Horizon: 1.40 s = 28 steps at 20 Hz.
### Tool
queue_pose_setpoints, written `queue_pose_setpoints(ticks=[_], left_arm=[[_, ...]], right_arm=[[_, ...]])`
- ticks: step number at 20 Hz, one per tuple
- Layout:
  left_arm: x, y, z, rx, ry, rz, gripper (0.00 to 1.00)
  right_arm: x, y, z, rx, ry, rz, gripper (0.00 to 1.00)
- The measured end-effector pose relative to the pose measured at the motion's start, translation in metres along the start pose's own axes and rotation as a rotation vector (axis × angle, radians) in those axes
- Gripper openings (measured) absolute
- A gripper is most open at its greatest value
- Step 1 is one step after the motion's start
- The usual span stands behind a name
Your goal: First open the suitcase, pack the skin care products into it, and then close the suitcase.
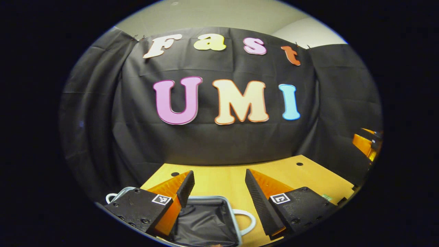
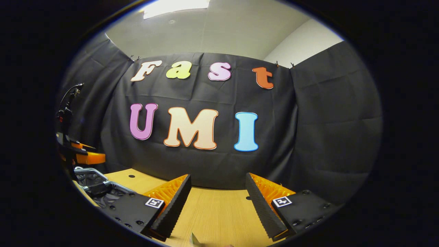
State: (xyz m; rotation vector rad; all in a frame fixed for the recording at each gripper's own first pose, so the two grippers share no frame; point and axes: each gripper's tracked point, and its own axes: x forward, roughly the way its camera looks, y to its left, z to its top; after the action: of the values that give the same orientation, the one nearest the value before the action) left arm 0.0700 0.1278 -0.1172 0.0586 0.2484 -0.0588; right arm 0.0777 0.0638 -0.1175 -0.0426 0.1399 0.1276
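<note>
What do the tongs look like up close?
Each of the left tongs and right tongs has two wedge-shaped fingers with ribbed inner faces, fixed to black blocks with screw holes. Every block carries a small square black-and-white marker.

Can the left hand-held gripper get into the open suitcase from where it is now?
Probably yes. The left hand-held gripper is open, with nothing between its fingers, and the open silver-rimmed suitcase with dark lining lies directly below it on the wooden table.

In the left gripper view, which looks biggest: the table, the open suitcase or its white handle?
1. Table.
2. Suitcase, partly cut off by the view's edge, so unsure.
3. White handle, clearly smallest.
</note>
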Motion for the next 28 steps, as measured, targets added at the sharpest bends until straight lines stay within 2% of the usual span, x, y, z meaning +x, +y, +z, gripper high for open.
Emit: queue_pose_setpoints(ticks=[4,8,9,11,12,15,20,22,24,25,27,28], left_arm=[[-0.007,-0.061,-0.024,-0.019,0.028,-0.086,0.89],[-0.009,-0.103,-0.048,-0.014,0.069,-0.165,0.94],[-0.010,-0.114,-0.056,-0.015,0.083,-0.188,0.91],[-0.012,-0.137,-0.076,-0.030,0.114,-0.240,0.94],[-0.014,-0.148,-0.087,-0.037,0.134,-0.265,0.91],[-0.018,-0.174,-0.126,-0.055,0.215,-0.334,0.90],[-0.017,-0.201,-0.179,-0.073,0.313,-0.387,0.89],[-0.016,-0.211,-0.201,-0.096,0.354,-0.412,0.86],[-0.018,-0.215,-0.221,-0.117,0.395,-0.415,0.78],[-0.015,-0.214,-0.231,-0.118,0.413,-0.407,0.78],[-0.010,-0.212,-0.247,-0.107,0.451,-0.378,0.69],[-0.007,-0.211,-0.253,-0.100,0.461,-0.371,0.59]], right_arm=[[-0.007,-0.009,-0.008,-0.006,0.000,0.044,0.99],[-0.014,-0.021,-0.019,-0.019,0.011,0.060,0.98],[-0.016,-0.023,-0.022,-0.018,0.013,0.065,0.98],[-0.017,-0.026,-0.028,-0.032,0.026,0.073,0.98],[-0.018,-0.026,-0.031,-0.045,0.034,0.078,0.99],[-0.024,-0.030,-0.029,-0.071,0.034,0.084,0.99],[-0.036,-0.033,-0.040,-0.080,0.060,0.083,0.99],[-0.041,-0.031,-0.045,-0.092,0.071,0.087,1.00],[-0.048,-0.028,-0.055,-0.096,0.089,0.097,1.00],[-0.052,-0.026,-0.061,-0.092,0.103,0.101,1.00],[-0.061,-0.019,-0.077,-0.081,0.139,0.120,0.99],[-0.065,-0.015,-0.087,-0.080,0.161,0.133,0.99]])
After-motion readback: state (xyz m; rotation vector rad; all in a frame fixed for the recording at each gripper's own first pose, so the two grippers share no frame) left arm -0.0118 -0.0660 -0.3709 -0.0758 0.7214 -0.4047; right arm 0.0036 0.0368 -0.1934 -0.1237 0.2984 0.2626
